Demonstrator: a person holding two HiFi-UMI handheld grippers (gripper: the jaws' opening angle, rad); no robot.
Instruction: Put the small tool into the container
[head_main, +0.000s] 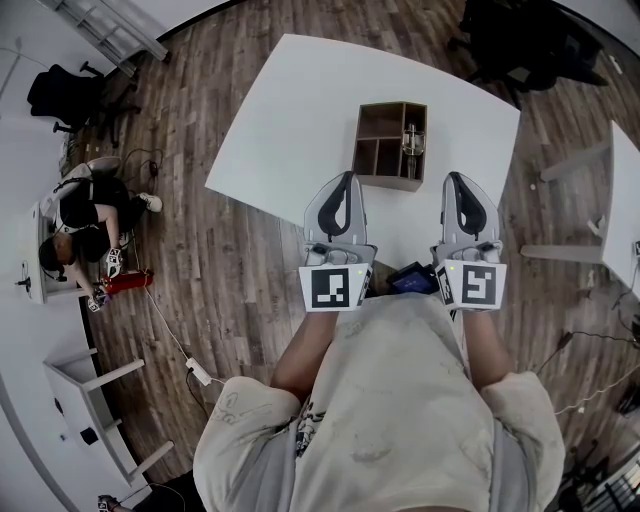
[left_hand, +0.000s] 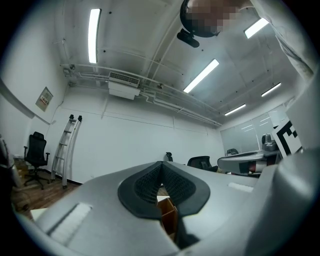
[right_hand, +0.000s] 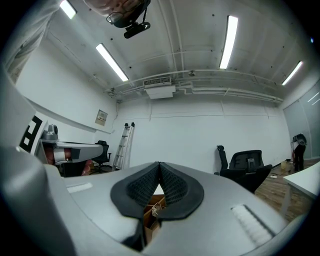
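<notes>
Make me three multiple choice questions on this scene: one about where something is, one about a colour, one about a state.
1. Where is the small tool?
A. outside the container, to its left
B. inside the container, in the right-hand compartment
C. outside it, to its right

2. What colour is the table?
A. white
B. black
C. green

3. The jaws of the left gripper are:
A. wide apart
B. closed and empty
C. clamped on the small tool

Answers:
1. B, the head view shows the shiny tool standing in that compartment.
2. A, the table top is plain white.
3. B, the left gripper view shows the pads meeting at the tip with nothing between them.
</notes>
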